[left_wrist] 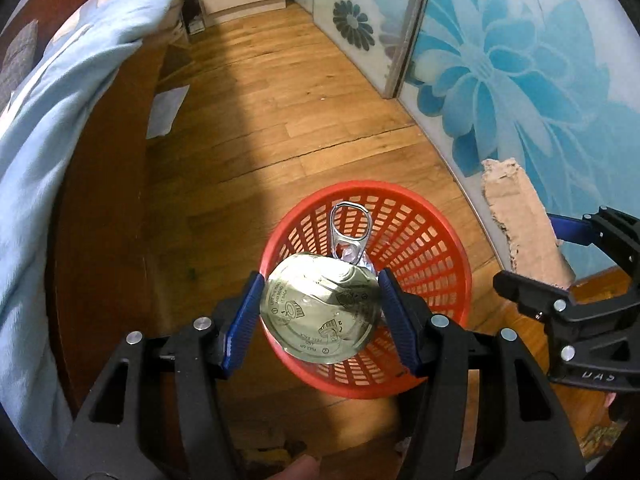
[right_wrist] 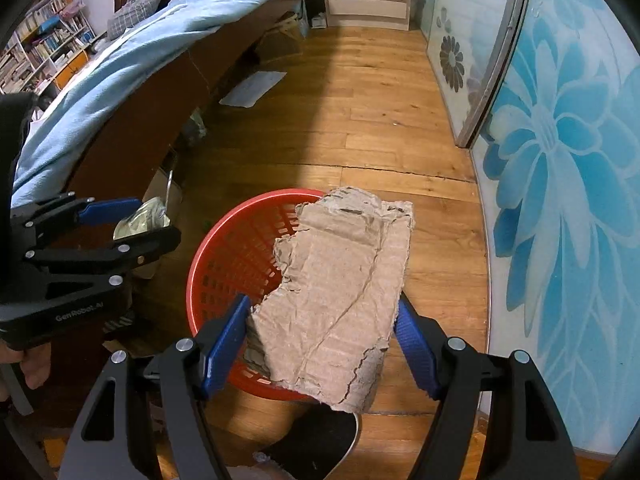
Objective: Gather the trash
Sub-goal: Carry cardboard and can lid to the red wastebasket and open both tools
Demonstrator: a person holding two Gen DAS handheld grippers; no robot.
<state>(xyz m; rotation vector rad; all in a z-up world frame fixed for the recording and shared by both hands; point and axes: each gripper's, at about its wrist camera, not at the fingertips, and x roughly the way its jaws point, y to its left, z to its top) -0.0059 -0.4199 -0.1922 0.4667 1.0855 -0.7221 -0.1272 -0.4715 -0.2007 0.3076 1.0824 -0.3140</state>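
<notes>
Jaws on both tools are closed onto trash above the red mesh basket (left_wrist: pixel 424 248): the left gripper (left_wrist: pixel 320 312) is pinching a peeled-off can lid (left_wrist: pixel 320 316) by its opposite edges, and the right gripper (right_wrist: pixel 322 344) is squeezing a torn piece of cardboard (right_wrist: pixel 340 304) across its width. The lid, pull ring (left_wrist: pixel 351 226) sticking up, is hanging over the near rim of the basket rather than over its middle, so letting go now is risking a bounce off the rim and onto the wooden floor (left_wrist: pixel 280 112). Its thin, sharp edge is also sitting on narrow contact against the blue pads (left_wrist: pixel 394 320), and a tilt could be enough to make it slip early. The cardboard is looking wide next to the basket mouth in the right wrist view and is partly overhanging the far and right side; dropped flat, it is likely bridging the rim or sliding off beside the glass door (right_wrist: pixel 560 160). Both tools are crowding the same opening, so a collision is possible. Another sheet of paper (right_wrist: pixel 254 88) is lying near the bed (right_wrist: pixel 120 80), well apart from the basket.
</notes>
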